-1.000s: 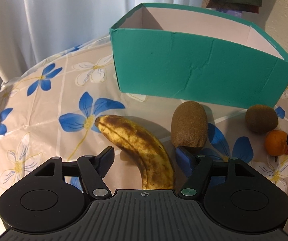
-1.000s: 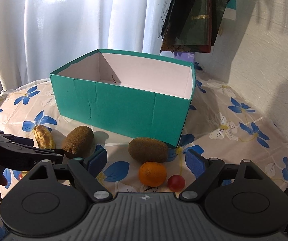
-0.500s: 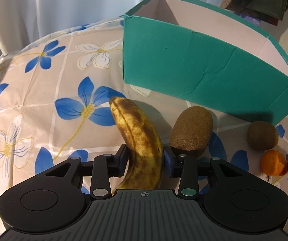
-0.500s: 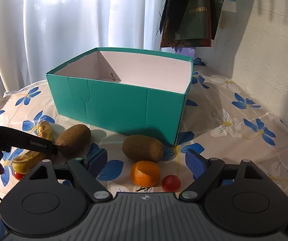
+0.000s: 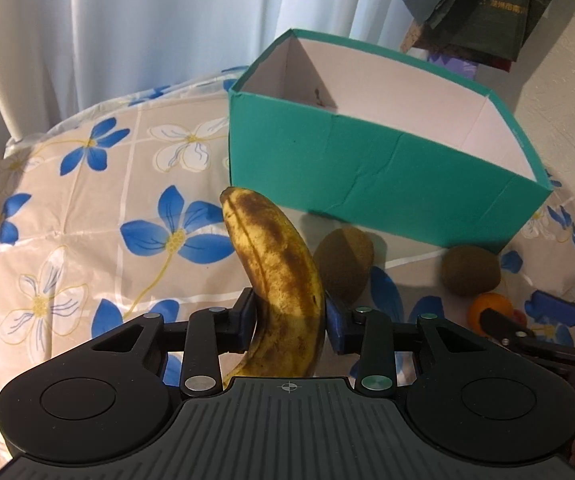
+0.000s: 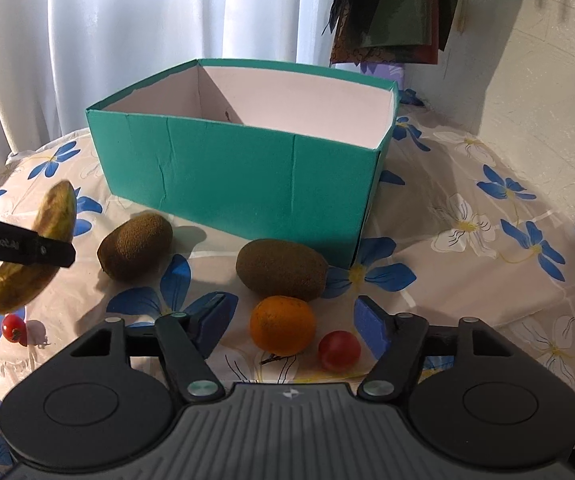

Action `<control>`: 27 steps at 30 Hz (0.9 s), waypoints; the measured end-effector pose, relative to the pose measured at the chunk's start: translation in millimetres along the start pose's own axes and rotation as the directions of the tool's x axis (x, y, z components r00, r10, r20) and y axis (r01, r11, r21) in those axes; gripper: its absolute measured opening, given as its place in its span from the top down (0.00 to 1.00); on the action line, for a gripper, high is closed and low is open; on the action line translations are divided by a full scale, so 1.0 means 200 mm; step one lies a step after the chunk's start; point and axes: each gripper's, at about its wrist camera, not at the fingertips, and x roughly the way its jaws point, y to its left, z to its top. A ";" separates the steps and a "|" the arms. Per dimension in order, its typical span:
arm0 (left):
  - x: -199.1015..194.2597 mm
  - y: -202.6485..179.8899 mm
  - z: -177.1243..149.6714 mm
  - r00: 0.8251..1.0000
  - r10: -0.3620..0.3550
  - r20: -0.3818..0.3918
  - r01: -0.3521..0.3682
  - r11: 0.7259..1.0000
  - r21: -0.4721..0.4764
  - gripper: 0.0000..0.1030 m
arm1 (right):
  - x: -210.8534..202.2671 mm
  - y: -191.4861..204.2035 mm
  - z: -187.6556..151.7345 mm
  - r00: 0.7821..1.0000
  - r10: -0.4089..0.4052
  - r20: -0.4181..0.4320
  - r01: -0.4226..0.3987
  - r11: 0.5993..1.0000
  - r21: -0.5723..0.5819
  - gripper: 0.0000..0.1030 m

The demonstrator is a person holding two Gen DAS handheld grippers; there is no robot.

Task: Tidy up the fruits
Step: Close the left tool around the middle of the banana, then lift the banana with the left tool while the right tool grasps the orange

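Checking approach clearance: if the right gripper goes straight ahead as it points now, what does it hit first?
Most likely the orange: it sits on the cloth just past the open right gripper, roughly centred between the fingers. The cherry tomato lies beside it, the kiwi behind. Depth is uncertain through the fisheye.

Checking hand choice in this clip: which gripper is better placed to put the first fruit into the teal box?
Left. The left gripper is shut on the banana, lifted near the teal box. The right gripper is open, empty, low over the orange.

teal box [image 6: 239,172] w/ white inside, brown-spotted yellow banana [image 5: 283,276], beige tablecloth [image 5: 87,216] w/ blue+white flowers.
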 end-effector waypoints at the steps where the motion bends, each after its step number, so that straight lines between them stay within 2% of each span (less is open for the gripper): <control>1: -0.02 -0.01 0.01 1.000 -0.006 0.010 0.005 1.000 0.005 0.62 | 0.02 0.01 0.00 1.000 0.007 -0.009 -0.007 1.000 -0.003 0.42; 4: -0.05 -0.02 0.02 1.000 -0.008 0.023 0.008 1.000 0.014 0.62 | 0.07 0.02 0.00 1.000 0.013 -0.028 -0.013 1.000 -0.015 0.46; 9: -0.08 -0.03 0.03 0.999 -0.007 0.034 0.006 1.000 0.017 0.62 | 0.11 0.04 -0.01 0.999 -0.001 -0.048 0.000 0.999 -0.034 0.60; 19: -0.14 -0.07 0.11 0.997 0.006 0.080 -0.009 0.999 0.041 0.61 | 0.07 0.01 0.01 0.999 -0.019 -0.042 0.018 1.000 -0.017 0.61; 27: -0.23 -0.13 0.27 0.986 0.003 0.168 -0.013 0.998 0.059 0.61 | -0.08 -0.02 0.10 0.999 -0.024 0.028 0.024 1.000 0.016 0.61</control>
